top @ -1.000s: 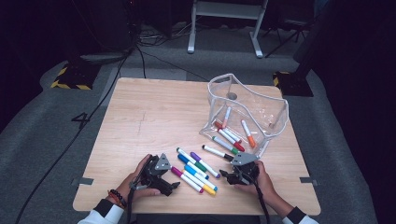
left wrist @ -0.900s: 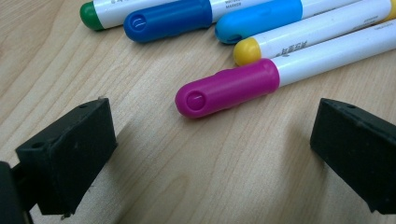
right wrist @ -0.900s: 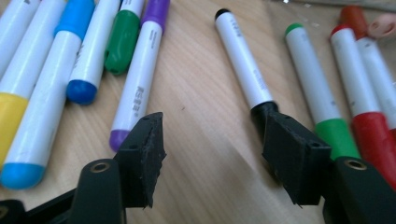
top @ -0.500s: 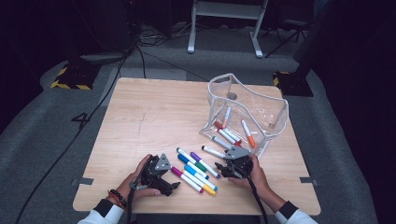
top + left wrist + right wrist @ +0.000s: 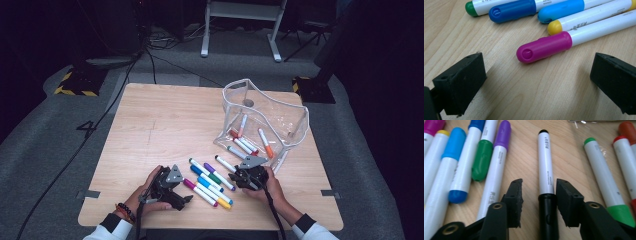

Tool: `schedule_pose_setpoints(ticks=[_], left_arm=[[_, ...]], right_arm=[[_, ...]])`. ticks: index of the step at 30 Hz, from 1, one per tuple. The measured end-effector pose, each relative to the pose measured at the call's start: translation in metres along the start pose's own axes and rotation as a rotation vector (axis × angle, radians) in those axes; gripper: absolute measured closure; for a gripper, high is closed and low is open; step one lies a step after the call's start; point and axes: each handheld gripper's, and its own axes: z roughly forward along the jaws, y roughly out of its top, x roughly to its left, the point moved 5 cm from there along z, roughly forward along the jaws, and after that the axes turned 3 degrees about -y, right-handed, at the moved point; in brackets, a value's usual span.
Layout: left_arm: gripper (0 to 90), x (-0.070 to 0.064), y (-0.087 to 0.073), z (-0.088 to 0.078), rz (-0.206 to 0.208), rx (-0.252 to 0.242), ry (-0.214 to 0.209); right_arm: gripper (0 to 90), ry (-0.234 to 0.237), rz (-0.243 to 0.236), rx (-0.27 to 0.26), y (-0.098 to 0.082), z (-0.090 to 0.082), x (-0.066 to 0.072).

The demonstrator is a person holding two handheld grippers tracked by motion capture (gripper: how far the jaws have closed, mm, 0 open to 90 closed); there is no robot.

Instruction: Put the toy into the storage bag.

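- High view: wooden table [image 5: 165, 120] carries a clear plastic pouch [image 5: 265, 117] at its right rear, standing open, with several markers lying inside it.
- High view: loose markers [image 5: 210, 182] lie in a row near the front edge, between the 2 hands.
- High view: left gripper [image 5: 172, 190] rests low at the left end of the row; right gripper [image 5: 245, 176] sits at the right end, just in front of the pouch. A bracelet [image 5: 125, 212] shows on the left wrist.
- Left gripper view: jaws stand wide apart and empty, low over the wood. A magenta-capped marker [image 5: 544, 47] lies between and just ahead of them, touching neither. Behind it lie a yellow-ended marker [image 5: 584, 18], a light-blue cap [image 5: 561, 11], a dark-blue cap [image 5: 512, 10] and a green end [image 5: 470, 7].
- Right gripper view: jaws are narrowed around a black-capped marker [image 5: 546, 177], with one pad on each side at the joint of cap and white barrel. Whether the pads press on it cannot be told.
- Right gripper view: a purple-capped marker [image 5: 496, 162] and a green-capped marker [image 5: 482, 160] lie left of the jaws; a green-ended marker [image 5: 606, 182] lies to the right.
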Motion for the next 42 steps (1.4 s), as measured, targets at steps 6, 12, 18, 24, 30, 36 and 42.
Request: schedule_pose_setpoints(ticks=[6,12,18,24,30,36,42], left_arm=[[0.4,0.000,0.000,0.000,-0.001,-0.001,0.000],[0.5,0.000,0.000,0.000,-0.002,-0.001,0.000],[0.5,0.000,0.000,0.000,-0.002,-0.002,0.000],[0.4,0.000,0.000,0.000,-0.001,-0.001,-0.001],[0.4,0.000,0.000,0.000,-0.001,-0.001,0.000],[0.4,0.000,0.000,0.000,-0.001,-0.001,0.000],[0.4,0.000,0.000,0.000,-0.001,-0.001,-0.001]], right_arm=[[72.8,0.048,0.003,-0.002,-0.001,0.000,0.002],[74.3,0.037,-0.044,0.004,0.001,-0.001,0.003],[74.4,0.025,-0.081,-0.003,0.006,-0.008,0.004],[74.4,0.024,-0.107,-0.068,0.027,-0.031,0.004],[74.5,0.023,-0.149,-0.146,0.054,-0.066,0.005],[74.4,0.007,-0.180,-0.209,0.083,-0.103,0.000],[74.5,-0.042,-0.188,-0.252,0.105,-0.134,-0.019]])
